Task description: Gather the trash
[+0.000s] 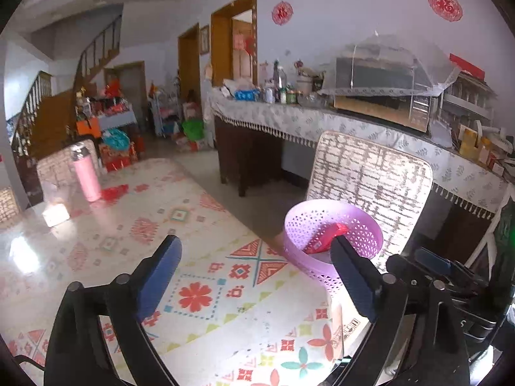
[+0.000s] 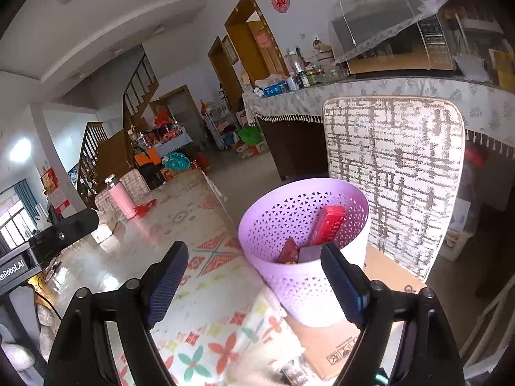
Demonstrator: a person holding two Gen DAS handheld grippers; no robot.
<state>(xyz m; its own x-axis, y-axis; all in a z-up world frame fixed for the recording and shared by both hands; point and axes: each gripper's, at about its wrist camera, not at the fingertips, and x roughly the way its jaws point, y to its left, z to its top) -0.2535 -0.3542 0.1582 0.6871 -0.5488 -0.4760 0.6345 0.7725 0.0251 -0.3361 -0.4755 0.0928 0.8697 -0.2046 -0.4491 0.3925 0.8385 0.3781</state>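
Note:
A lilac perforated trash basket [image 1: 299, 225] [image 2: 299, 286] stands on a cardboard box [image 2: 325, 344] beside the table's right edge. A red box [image 1: 325, 238] [image 2: 328, 228] leans inside it, with a smaller red packet [image 2: 288, 252] and a dark item below. My left gripper [image 1: 257, 267] is open and empty above the table, left of the basket. My right gripper [image 2: 254, 276] is open and empty, its right finger in front of the basket rim. The right gripper's body also shows in the left wrist view [image 1: 434, 270].
The table [image 1: 106, 231] has a patterned cloth and holds a pink bottle [image 1: 85, 173] [image 2: 121, 199] and a small white box [image 1: 55, 215]. A chair with a patterned backrest [image 1: 370, 177] [image 2: 392, 167] stands behind the basket. A cluttered sideboard [image 1: 322, 119] runs along the wall.

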